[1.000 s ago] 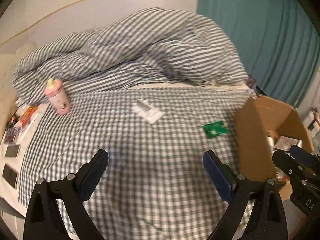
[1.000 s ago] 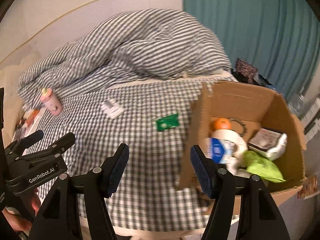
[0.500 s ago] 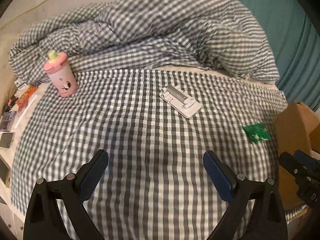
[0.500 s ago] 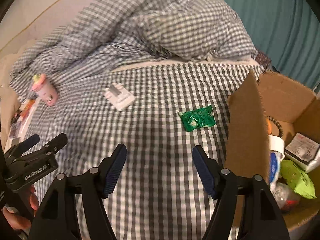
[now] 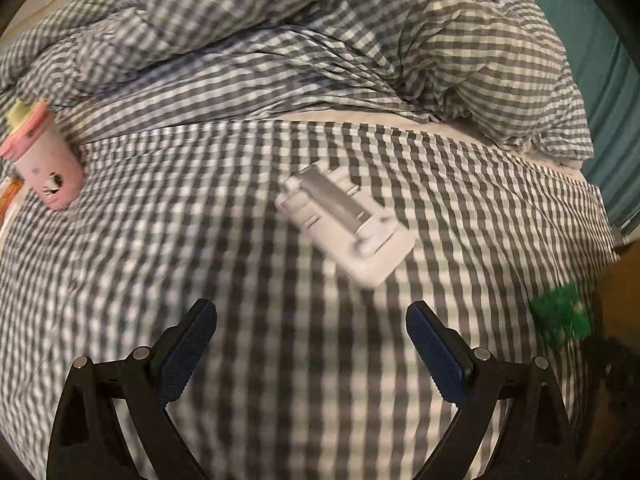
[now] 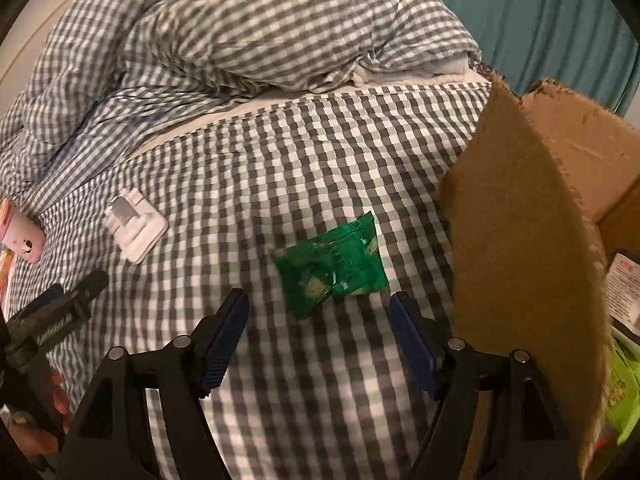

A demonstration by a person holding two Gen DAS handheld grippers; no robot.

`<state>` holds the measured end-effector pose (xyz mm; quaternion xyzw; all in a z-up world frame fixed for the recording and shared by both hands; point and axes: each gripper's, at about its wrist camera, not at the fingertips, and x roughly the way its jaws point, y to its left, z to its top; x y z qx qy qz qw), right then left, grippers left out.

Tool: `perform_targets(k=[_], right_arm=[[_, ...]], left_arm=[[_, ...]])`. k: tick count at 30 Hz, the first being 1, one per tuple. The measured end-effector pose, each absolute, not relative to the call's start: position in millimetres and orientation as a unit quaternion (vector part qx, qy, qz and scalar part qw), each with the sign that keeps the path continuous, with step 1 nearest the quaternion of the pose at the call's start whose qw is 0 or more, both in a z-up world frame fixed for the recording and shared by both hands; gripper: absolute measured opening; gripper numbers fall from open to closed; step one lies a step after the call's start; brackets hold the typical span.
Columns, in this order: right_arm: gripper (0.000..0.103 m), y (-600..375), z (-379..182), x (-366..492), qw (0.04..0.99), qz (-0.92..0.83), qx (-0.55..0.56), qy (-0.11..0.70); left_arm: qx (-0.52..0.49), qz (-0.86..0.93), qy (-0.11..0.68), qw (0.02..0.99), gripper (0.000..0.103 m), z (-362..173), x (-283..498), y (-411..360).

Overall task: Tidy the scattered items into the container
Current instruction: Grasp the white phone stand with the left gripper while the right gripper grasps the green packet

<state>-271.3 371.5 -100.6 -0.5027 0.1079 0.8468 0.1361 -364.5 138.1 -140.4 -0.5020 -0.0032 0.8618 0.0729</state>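
Left wrist view: the left gripper (image 5: 312, 320) points down at a bed covered by a grey-and-white checked sheet (image 5: 240, 264). Its jaws stand wide apart with nothing between them, only sheet beneath. The white plastic holder (image 5: 346, 220) lies flat on the sheet, just beyond the gripper's fingertips and a little toward its right finger, apart from both. A pink bottle (image 5: 44, 164) with a pale yellow cap lies tilted on the sheet, well away from the holder, at the view's left edge. A green packet (image 5: 560, 316) lies on the other side of the holder, near the right edge, blurred. A bunched checked duvet (image 5: 320, 40) is heaped beyond the holder.

Right wrist view: the right gripper (image 6: 318, 312) hangs above the same sheet, its jaws opening, with nothing pinched. The green packet (image 6: 332, 264) lies crumpled on the sheet just ahead of the fingertips, roughly centred between them but touching neither. A brown cardboard box (image 6: 520, 220) stands just beside the packet, its near flap upright; some packaged items show inside, too cropped to name. The white holder (image 6: 134, 224) lies on the far side of the packet from the box, well apart, and the pink bottle (image 6: 20, 236) lies beyond it at the edge. The left gripper (image 6: 60, 304) shows there too, held in a hand (image 6: 44, 420).
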Motion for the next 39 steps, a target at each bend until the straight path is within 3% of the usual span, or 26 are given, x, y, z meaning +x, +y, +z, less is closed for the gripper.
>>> perform_targets(k=[13, 24, 27, 32, 39], right_arm=[[0.080, 372.6, -147.0, -312.0, 0.163, 0.832, -0.520, 0.107], [0.080, 388.5, -166.4, -318.8, 0.181, 0.828, -0.517, 0.120], [0.069, 388.0, -165.3, -316.3, 0.186, 0.829, -0.515, 0.114], [0.039, 385.0, -158.8, -310.3, 0.183, 0.829, -0.518, 0.103], [0.032, 370.2, -140.6, -291.9, 0.163, 0.839, -0.511, 0.090]], left_arm=[[-0.528, 0.847, -0.013, 0.054, 0.098, -174.8, -412.2, 177.9], [-0.514, 0.857, 0.001, 0.045, 0.101, -192.6, -436.1, 192.7], [-0.513, 0.857, 0.003, 0.051, 0.097, -190.9, -433.6, 191.5], [-0.508, 0.859, 0.010, 0.066, 0.084, -185.0, -422.0, 186.8], [-0.499, 0.863, -0.005, 0.081, 0.069, -162.6, -402.4, 158.6]])
